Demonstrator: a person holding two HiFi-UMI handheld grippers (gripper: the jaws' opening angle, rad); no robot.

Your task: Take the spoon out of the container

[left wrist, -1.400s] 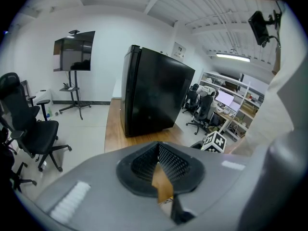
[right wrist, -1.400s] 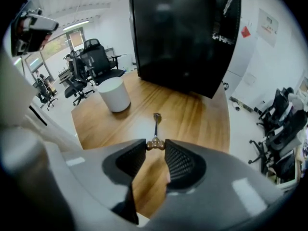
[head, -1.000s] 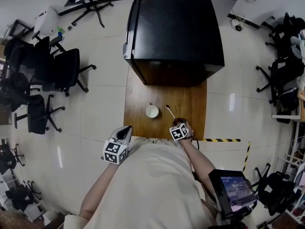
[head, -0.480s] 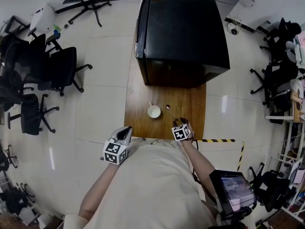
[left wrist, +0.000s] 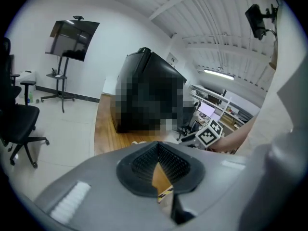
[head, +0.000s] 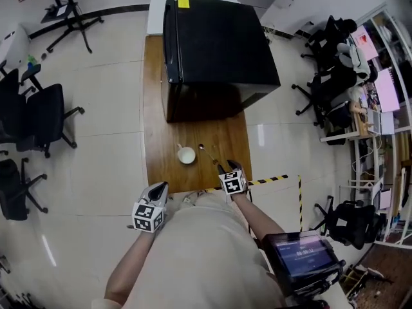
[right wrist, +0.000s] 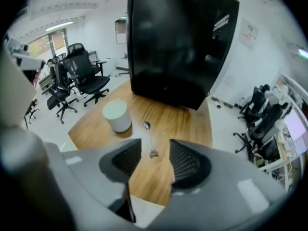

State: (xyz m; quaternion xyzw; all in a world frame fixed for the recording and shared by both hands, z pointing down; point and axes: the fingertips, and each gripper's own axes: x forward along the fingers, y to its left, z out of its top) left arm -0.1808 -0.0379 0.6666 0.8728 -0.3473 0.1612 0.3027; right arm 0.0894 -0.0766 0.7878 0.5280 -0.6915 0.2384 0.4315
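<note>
One spoon [right wrist: 150, 138] on table [right wrist: 187, 124], just beyond right gripper [right wrist: 155, 163], jaws just opened, empty.

My left gripper [head: 158, 189] [left wrist: 156, 150] sits low at my left side, pointing gently down, jaws closed tip to tip with nothing in them. My right gripper [head: 223, 168] [right wrist: 155, 144] is out front, pitched steeply down; its jaws have just been opening and stand wide, nothing between the pads. Left forearm [head: 127, 266] and right forearm [head: 259, 219] both reach forward, elbows bent.

Overhead and low views, shared table [head: 161, 166]
</note>
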